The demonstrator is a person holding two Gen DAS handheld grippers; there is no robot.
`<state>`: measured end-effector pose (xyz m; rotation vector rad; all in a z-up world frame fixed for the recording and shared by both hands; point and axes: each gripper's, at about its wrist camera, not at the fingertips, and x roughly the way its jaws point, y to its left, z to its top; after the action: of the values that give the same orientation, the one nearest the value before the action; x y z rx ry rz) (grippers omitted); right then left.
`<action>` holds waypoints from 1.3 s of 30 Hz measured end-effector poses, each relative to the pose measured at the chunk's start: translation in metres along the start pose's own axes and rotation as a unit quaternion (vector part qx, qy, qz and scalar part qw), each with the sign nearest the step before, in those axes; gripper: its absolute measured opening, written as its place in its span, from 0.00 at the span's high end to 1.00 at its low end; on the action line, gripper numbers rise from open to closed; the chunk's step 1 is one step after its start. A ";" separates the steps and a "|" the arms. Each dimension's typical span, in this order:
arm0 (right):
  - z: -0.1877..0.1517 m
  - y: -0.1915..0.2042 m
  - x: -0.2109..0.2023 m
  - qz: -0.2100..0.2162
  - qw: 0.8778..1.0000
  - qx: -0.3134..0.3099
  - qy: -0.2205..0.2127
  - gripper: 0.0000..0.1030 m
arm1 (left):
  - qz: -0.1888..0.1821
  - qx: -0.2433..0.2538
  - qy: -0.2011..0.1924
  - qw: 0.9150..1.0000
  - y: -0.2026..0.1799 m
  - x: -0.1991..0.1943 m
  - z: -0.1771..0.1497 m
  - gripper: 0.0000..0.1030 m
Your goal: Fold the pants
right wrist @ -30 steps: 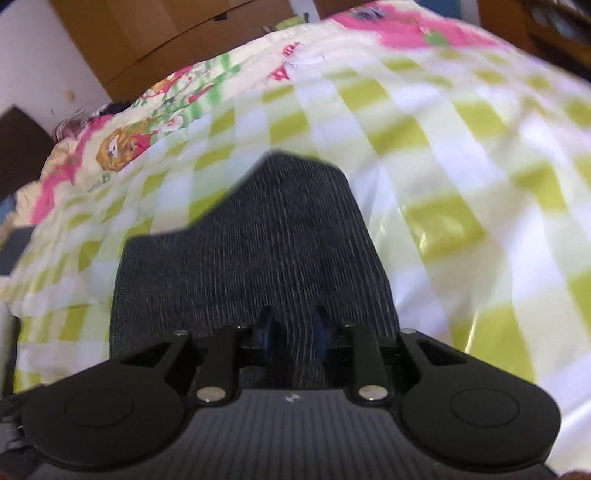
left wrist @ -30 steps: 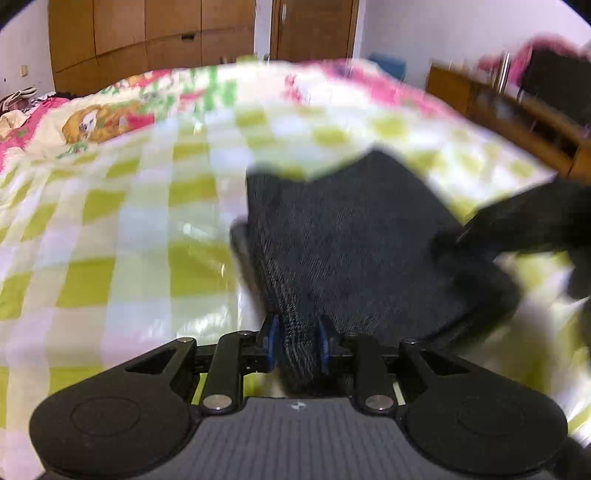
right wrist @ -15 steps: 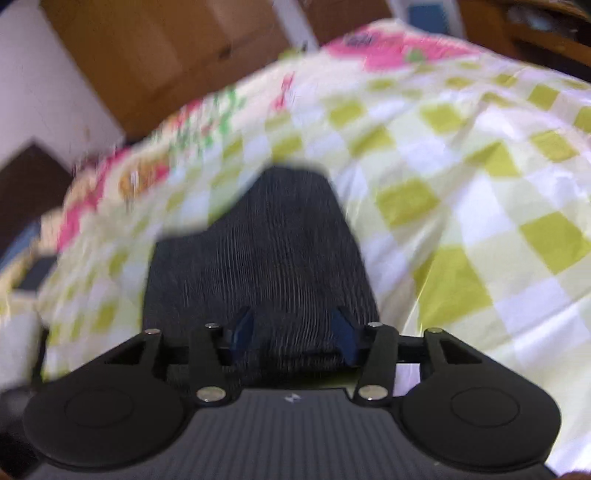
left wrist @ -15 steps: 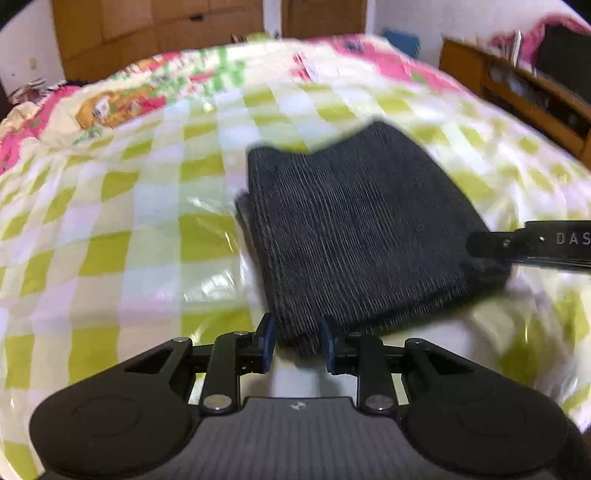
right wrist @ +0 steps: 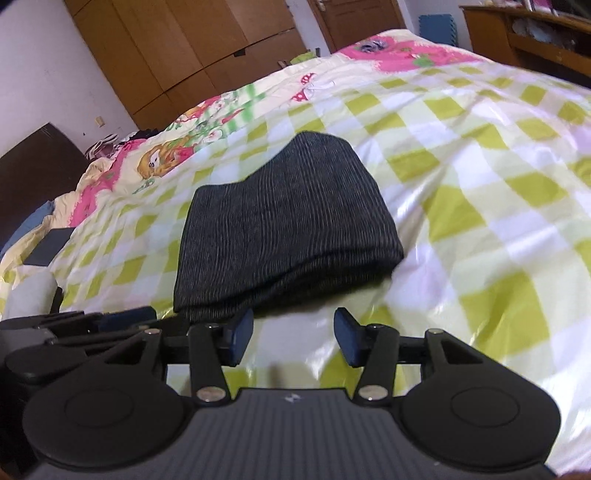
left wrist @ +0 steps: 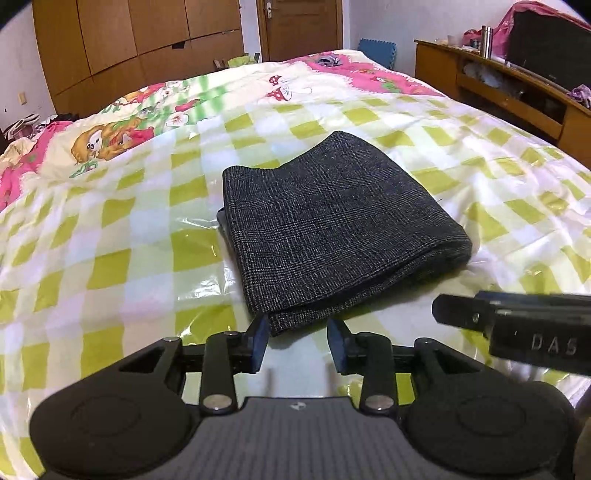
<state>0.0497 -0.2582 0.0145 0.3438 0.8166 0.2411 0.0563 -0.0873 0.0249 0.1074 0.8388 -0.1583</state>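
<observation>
On bed (left wrist: 110, 236), folded pants (left wrist: 332, 229)

A bed was spread with a glossy green-and-white checked cover (left wrist: 140, 236), which wrinkled and caught the light in places. Beyond it lay a cartoon quilt (left wrist: 122, 129) in pink, cream and green, printed with a little figure and red mushrooms. Behind the bed stood a wooden wardrobe (left wrist: 147, 40) with plain brown doors, and next to it a closed wooden door (left wrist: 301, 26). A blue foam mat (left wrist: 377, 51) leaned against the far wall. Along the right side ran a wooden sideboard (left wrist: 509, 92), cluttered with bottles and a dark bag under pink cloth.
</observation>
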 end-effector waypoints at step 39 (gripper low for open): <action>-0.010 -0.003 -0.013 -0.041 0.999 0.014 -0.010 0.48 | 0.035 -0.002 -0.024 0.999 -0.001 -0.004 -0.017 0.01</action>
<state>0.0342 -0.2631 0.0153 0.3372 0.8135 0.1505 0.0415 -0.0856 0.0165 0.1289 0.7863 -0.0940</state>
